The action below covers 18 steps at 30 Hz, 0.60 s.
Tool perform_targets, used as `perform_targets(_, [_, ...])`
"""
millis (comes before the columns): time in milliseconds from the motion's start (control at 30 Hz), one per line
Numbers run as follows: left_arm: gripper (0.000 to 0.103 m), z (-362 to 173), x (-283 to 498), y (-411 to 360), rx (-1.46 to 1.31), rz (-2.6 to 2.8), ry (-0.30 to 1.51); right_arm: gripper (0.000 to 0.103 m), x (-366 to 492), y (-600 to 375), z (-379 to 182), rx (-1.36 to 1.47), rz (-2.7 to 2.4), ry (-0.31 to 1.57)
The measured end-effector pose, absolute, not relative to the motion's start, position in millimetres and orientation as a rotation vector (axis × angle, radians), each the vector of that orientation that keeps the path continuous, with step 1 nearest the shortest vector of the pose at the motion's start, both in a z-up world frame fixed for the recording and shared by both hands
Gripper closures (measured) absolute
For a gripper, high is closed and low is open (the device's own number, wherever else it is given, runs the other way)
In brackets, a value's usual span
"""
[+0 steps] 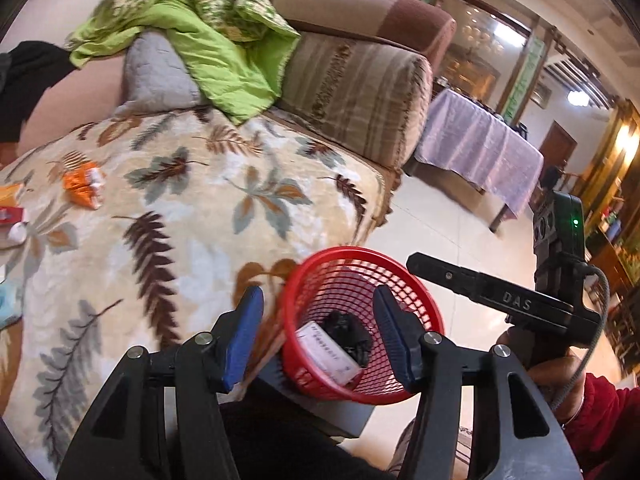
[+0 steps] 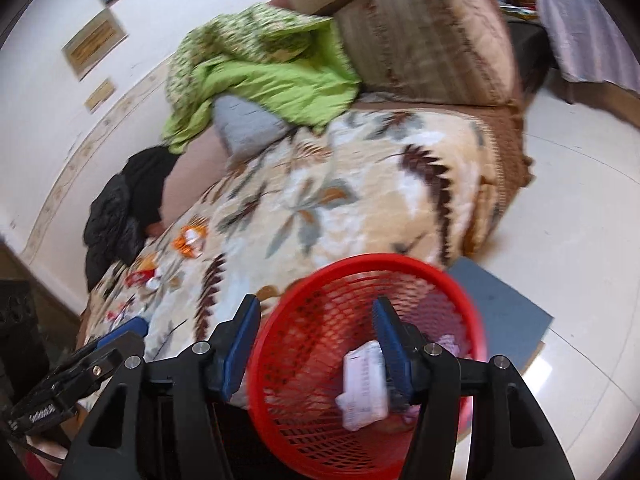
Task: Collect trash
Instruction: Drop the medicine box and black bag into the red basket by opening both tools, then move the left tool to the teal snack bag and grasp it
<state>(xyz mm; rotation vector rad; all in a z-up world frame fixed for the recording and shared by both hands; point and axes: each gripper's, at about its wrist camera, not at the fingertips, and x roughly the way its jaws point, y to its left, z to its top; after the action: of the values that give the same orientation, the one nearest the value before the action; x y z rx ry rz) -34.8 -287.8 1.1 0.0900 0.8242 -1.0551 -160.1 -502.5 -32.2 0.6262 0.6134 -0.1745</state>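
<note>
Basket (image 1: 362, 280) red, mesh, set on a grey slab (image 2: 516, 312) just beside the couch, rim close against the leaf blanket (image 1: 180, 208). Already in it: a white printed slip (image 1: 328, 352) and a black crumpled lump (image 1: 348, 334), so part of the trash judged collected. Left to gather, lying on the blanket well apart from the basket: an orange wrapper (image 1: 82, 188), a red-and-white packet (image 1: 12, 216) near it at the picture edge, and more small scraps toward that end, too blurred to name. Task judged partly done, with several pieces to go.

Left gripper (image 1: 320, 332) wide apart, blue pads (image 1: 244, 336) clear of everything, nothing between them; basket only seen through the gap, not touched as far as can be told. Right gripper (image 2: 316, 352) likewise spread wide, holding nothing; basket rim framed between the pads, white slip seen just beside the right-hand pad, contact not certain through the motion blur. Both poised over the basket rather than over the couch litter.

Green quilt (image 1: 224, 52), grey cushion (image 1: 156, 72) and black cloth (image 2: 132, 200) heaped at the back of the couch; not judged trash.
</note>
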Motion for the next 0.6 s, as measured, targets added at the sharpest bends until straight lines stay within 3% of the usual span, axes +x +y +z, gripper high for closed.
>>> perform_targets(367, [0.047,-8.3,27.7,-188.3,0.010,-0.835,0.824,0.041,-103.6,-434.3,-20.3,0.524,0.031,0.664])
perform_targets(500, [0.041,-12.8,64.5,-142.0,-0.019,-0.718,0.803,0.033,-82.6,-411.6,-12.0,0.478,0.083,0.672])
perform_targets(600, [0.041,-22.3,96.8,-104.2,-0.050,-0.588,0.787,0.033,-60.0,-388.6,-5.2,0.433,0.140,0.679])
